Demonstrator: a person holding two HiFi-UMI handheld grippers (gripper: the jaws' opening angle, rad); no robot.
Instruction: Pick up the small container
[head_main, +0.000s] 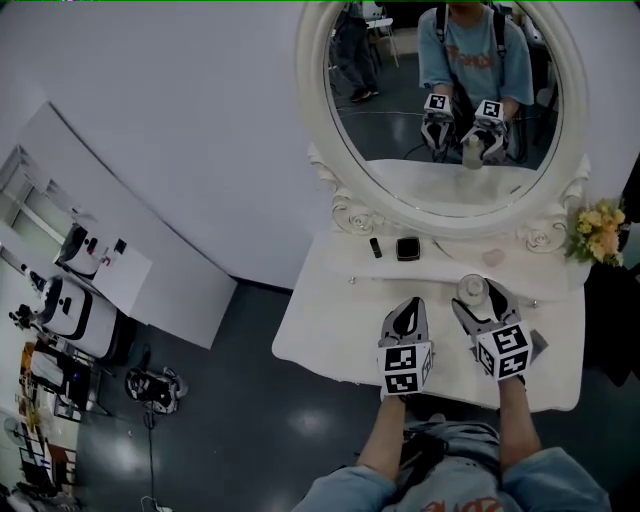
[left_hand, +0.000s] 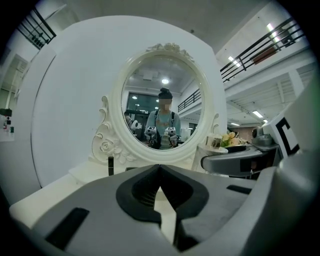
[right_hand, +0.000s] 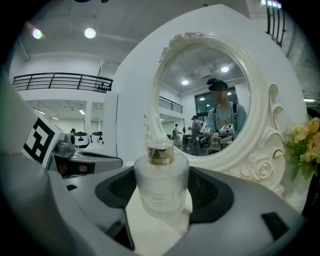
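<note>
The small container (head_main: 472, 290) is a frosted glass bottle (right_hand: 161, 185) with a gold neck, upright near the right side of the white dressing table (head_main: 325, 330). My right gripper (head_main: 476, 298) reaches around it, and in the right gripper view (right_hand: 162, 172) its dark pads press against both sides of the bottle. I cannot tell whether the bottle's base touches the tabletop. To the left of it, my left gripper (head_main: 406, 308) hovers over the table. Its jaws (left_hand: 160, 167) meet at the tips with nothing between them.
A big oval mirror in an ornate white frame (head_main: 345, 212) stands at the back of the table. A black lipstick (head_main: 376, 247), a small black square case (head_main: 407, 249) and a pink item (head_main: 493, 258) lie before it. Yellow flowers (head_main: 598, 232) stand at the right.
</note>
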